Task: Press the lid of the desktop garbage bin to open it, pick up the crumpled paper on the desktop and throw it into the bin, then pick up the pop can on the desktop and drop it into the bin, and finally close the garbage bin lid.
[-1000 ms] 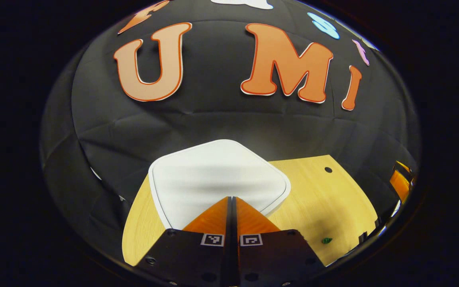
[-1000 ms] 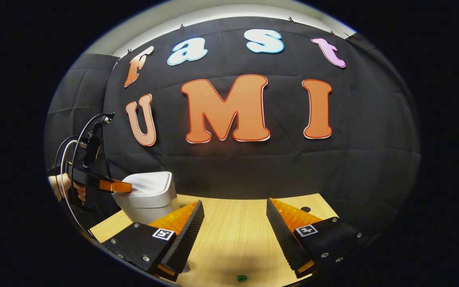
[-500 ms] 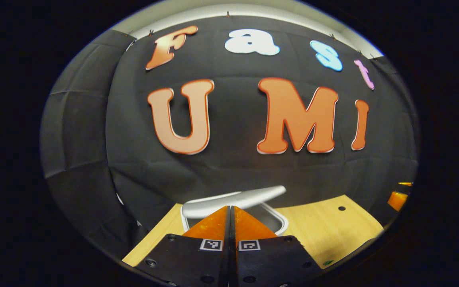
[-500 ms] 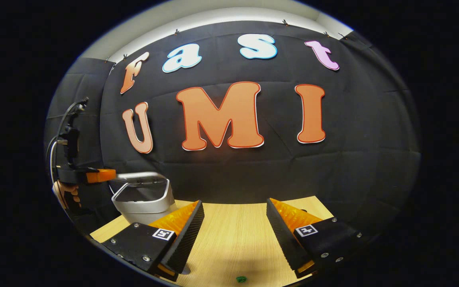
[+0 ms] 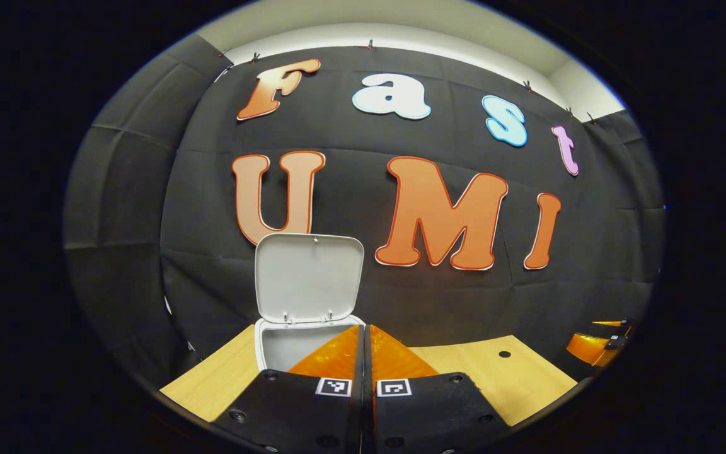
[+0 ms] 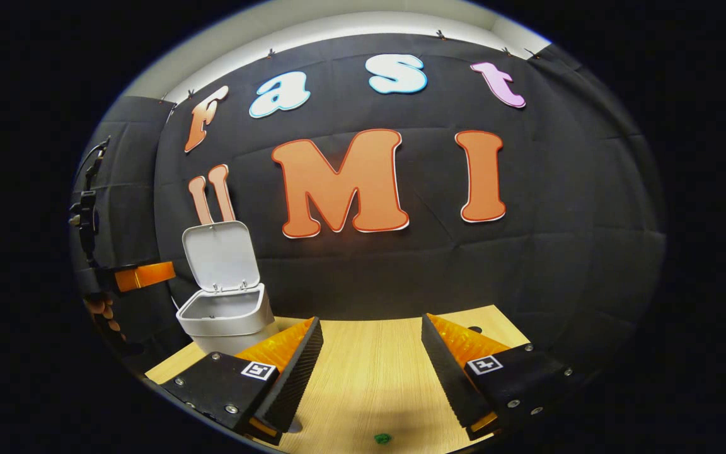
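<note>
The white desktop bin [image 5: 275, 345] stands at the table's far left, and its lid [image 5: 309, 277] stands upright and open against the wall. My left gripper [image 5: 366, 328] is shut with nothing in it, its tips just in front of the bin's rim and above it. In the right gripper view the bin [image 6: 224, 315] with its raised lid [image 6: 218, 255] is at the left. There the left gripper [image 6: 164, 272] hovers left of the bin, held by a hand [image 6: 101, 312]. My right gripper [image 6: 369, 321] is open and empty over the wooden table [image 6: 369, 378].
A small green speck [image 6: 382, 437] lies on the table near my right gripper. A dark round hole [image 6: 475, 329] is in the tabletop at the back right. The right gripper [image 5: 590, 337] shows at the far right of the left gripper view.
The bin's lid has sprung from flat and closed to fully upright. My left gripper has lifted off the lid and drawn back, staying shut. The right gripper has barely moved.
</note>
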`<state>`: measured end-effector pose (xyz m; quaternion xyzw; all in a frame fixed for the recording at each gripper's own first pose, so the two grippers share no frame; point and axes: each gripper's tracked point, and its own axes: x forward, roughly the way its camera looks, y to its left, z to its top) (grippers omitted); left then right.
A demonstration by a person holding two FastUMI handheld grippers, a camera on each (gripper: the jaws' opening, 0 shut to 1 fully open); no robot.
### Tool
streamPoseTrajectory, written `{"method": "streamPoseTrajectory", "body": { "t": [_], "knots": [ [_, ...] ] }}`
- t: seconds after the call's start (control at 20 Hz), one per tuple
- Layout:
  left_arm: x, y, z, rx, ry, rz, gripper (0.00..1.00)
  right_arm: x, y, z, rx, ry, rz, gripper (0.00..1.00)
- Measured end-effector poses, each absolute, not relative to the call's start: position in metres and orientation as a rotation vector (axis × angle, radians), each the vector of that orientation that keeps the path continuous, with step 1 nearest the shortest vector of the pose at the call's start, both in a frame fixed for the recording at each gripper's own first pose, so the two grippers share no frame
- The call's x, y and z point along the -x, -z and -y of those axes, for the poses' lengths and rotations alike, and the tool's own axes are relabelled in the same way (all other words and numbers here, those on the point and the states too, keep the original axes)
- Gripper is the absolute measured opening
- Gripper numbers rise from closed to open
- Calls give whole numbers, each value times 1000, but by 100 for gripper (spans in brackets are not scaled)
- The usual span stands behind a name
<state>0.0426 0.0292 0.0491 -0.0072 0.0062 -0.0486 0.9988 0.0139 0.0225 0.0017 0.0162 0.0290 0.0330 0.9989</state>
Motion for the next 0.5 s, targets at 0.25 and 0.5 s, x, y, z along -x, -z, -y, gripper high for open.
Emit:
{"method": "streamPoseTrajectory", "body": {
  "t": [0.25,0.5],
  "knots": [
    [-31,-46,-24,-20,93,-3,12,-7,-1,-22,-69,-80,-51,94],
    [-23,-45,-19,-21,106,-3,34,2,-23,-29,-32,-108,39,94]
  ]
}}
